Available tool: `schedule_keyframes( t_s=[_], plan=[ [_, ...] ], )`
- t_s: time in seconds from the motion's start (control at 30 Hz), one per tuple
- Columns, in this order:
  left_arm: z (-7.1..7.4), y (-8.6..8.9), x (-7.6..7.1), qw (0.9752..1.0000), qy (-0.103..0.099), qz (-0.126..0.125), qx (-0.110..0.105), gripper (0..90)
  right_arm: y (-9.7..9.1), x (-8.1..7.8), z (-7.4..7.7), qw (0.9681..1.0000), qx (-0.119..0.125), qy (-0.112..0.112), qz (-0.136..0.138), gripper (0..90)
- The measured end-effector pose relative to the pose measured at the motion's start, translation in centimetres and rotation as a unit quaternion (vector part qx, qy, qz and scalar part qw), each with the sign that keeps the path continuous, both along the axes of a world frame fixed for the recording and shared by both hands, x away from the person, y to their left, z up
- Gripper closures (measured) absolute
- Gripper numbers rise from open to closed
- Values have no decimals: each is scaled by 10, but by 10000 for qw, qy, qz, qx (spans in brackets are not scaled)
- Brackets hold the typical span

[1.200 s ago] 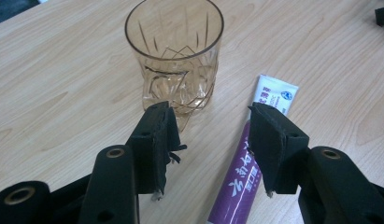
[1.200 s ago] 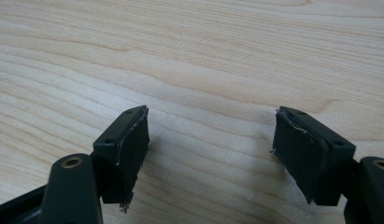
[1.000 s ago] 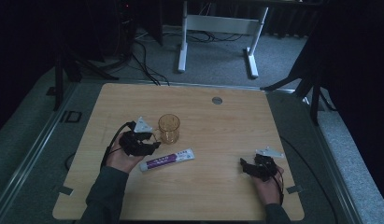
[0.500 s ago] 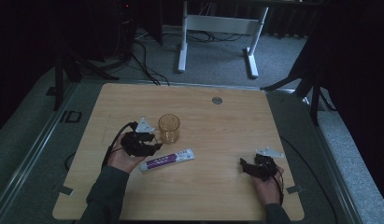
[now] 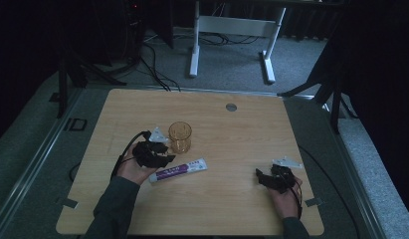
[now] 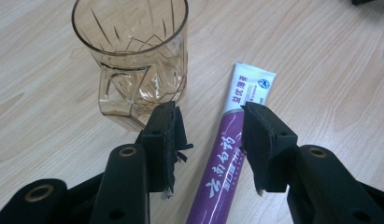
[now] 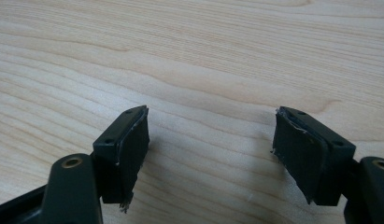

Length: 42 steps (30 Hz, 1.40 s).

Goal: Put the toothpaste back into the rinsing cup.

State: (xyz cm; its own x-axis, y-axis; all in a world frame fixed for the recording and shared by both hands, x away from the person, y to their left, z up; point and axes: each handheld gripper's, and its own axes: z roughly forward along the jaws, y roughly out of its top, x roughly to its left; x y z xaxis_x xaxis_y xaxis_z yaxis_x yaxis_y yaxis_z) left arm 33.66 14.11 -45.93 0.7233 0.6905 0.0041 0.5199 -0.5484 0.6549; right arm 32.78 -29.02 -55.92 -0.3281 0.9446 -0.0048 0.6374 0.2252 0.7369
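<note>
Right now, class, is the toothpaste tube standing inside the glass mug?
No, the toothpaste tube lies flat on the table beside the empty glass mug.

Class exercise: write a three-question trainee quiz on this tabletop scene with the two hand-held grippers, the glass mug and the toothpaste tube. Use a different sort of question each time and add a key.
1. True or false: the left gripper has its jaws open, one on each side of the toothpaste tube.
2. Multiple choice: the glass mug is A) lying on its side, B) standing upright and empty, C) held in the right gripper.
3. Fill in: between the right gripper's open jaws lies nothing but bare ____ table.

Key: 1 true; 2 B; 3 wooden.
</note>
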Motion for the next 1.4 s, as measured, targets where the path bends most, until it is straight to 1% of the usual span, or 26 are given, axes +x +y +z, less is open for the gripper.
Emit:
schedule_keyframes(
  t_s=[0.07,0.17,0.5,0.67,0.83,1.23,1.33,1.4],
  plan=[
    [-1,-1,1,10000,10,-8,-23,553,0,0,0,10000,0,0,0,269],
    [0,-2,2,10000,44,-30,4,552,0,0,0,10000,-1,-2,2,269],
    [-1,-8,3,9997,143,-101,140,553,0,0,0,10000,-9,-7,10,269],
    [-2,-12,5,9994,171,-153,254,546,0,0,0,10000,-8,-7,9,269],
    [-3,-14,8,9992,235,-152,286,545,0,0,0,10000,-5,-7,5,269],
    [-2,-21,10,9975,371,-289,526,544,0,0,0,10000,-4,-5,6,269],
    [-3,-23,11,9974,391,-290,539,544,0,0,0,10000,-9,-6,9,269],
    [-4,-25,11,9966,385,-301,658,545,0,0,0,10000,-11,-8,11,269]
  ],
)
